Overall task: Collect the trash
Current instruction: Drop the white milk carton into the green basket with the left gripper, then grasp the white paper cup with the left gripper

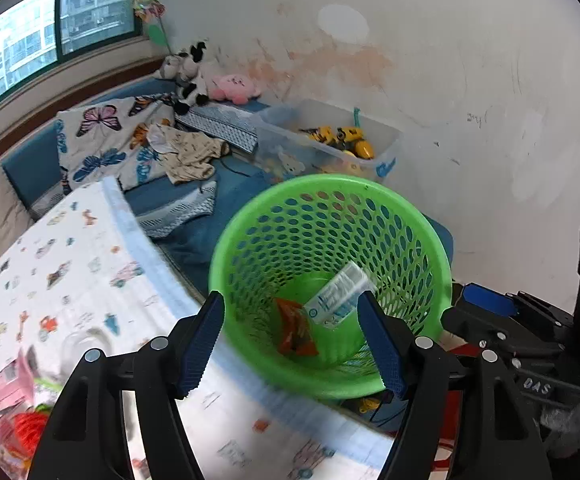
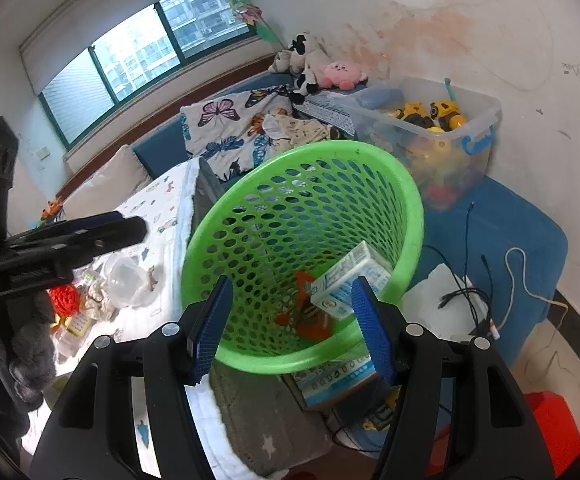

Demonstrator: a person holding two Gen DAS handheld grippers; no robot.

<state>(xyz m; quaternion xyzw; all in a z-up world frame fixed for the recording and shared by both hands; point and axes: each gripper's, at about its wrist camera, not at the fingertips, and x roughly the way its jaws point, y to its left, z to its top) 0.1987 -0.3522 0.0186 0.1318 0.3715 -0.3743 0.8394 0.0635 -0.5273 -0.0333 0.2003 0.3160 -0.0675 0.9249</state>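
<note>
Trash sits at the bottom of the green basket (image 1: pixel 329 280): an orange wrapper (image 1: pixel 295 330) and a small white carton (image 1: pixel 339 298) leaning on it. The basket stands beside the bed so you can drop things straight in. Your left hand-held gripper (image 1: pixel 291 344) and right hand-held gripper (image 2: pixel 290 328) both point down into it, jaws apart and holding nothing. More trash, like a clear cup (image 2: pixel 126 282), waits on the patterned sheet (image 1: pixel 70 260).
</note>
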